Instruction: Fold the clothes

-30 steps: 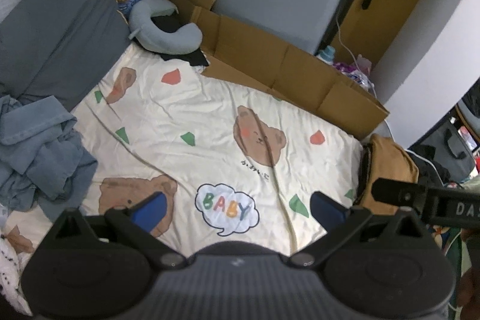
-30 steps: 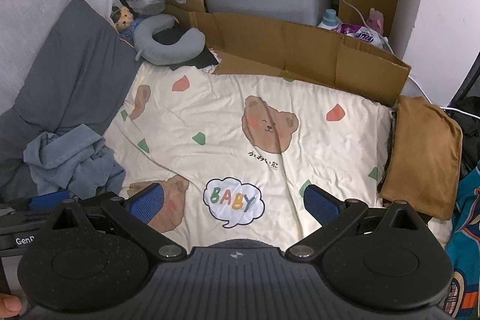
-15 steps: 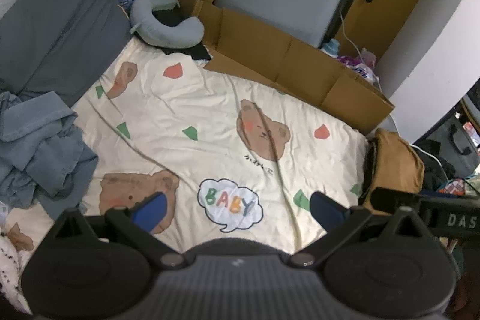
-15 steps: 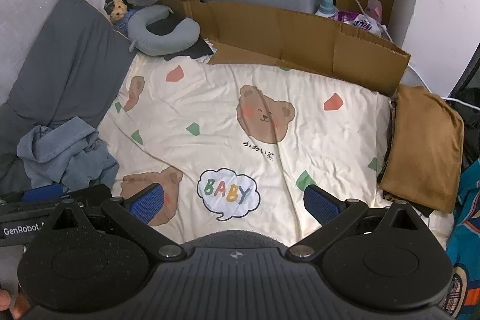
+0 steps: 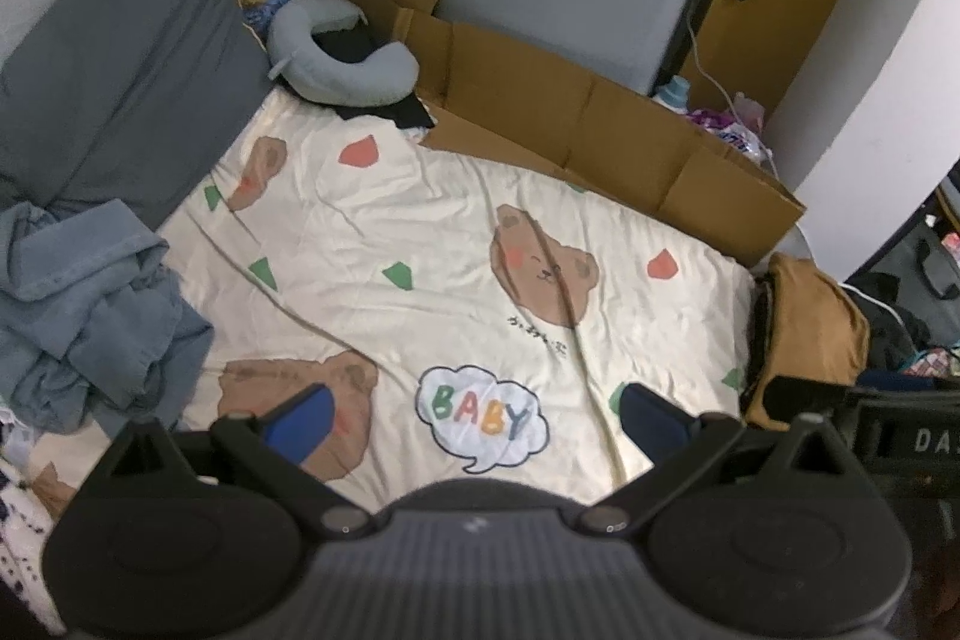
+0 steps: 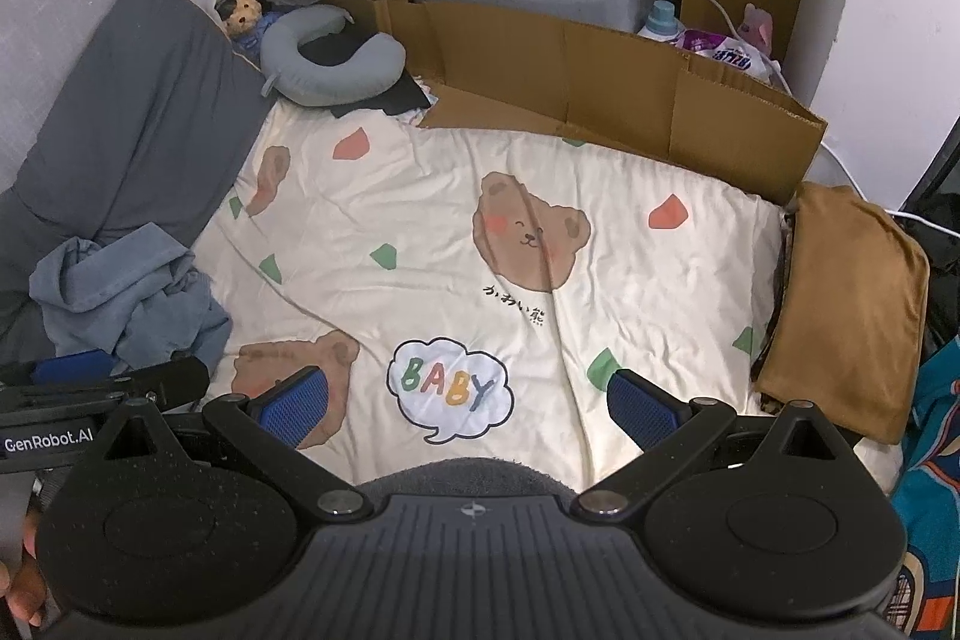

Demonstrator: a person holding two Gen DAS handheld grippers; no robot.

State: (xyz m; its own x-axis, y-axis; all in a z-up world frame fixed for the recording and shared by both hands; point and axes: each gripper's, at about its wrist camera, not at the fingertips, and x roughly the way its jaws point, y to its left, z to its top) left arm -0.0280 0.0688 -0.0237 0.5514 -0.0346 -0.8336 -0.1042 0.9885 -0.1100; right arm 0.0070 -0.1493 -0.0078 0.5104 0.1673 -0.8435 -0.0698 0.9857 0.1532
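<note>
Left tool (image 5: 474,418) and right tool (image 6: 465,403) both hover spread wide and empty above the cream bear-print bed sheet (image 6: 420,232). Crumpled blue-grey garment (image 5: 90,304) heaped at sheet's left edge. Folded mustard-brown cloth (image 6: 852,304) lies at right edge.

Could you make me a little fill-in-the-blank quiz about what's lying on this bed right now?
1. The word printed in the cloud on the bear blanket is ____.
2. The crumpled blue garment lies at the blanket's ____ edge.
3. The folded brown garment lies at the blanket's ____ edge.
4. The jaws of both grippers are ____, holding nothing.

Missing words: BABY; left; right; open
</note>
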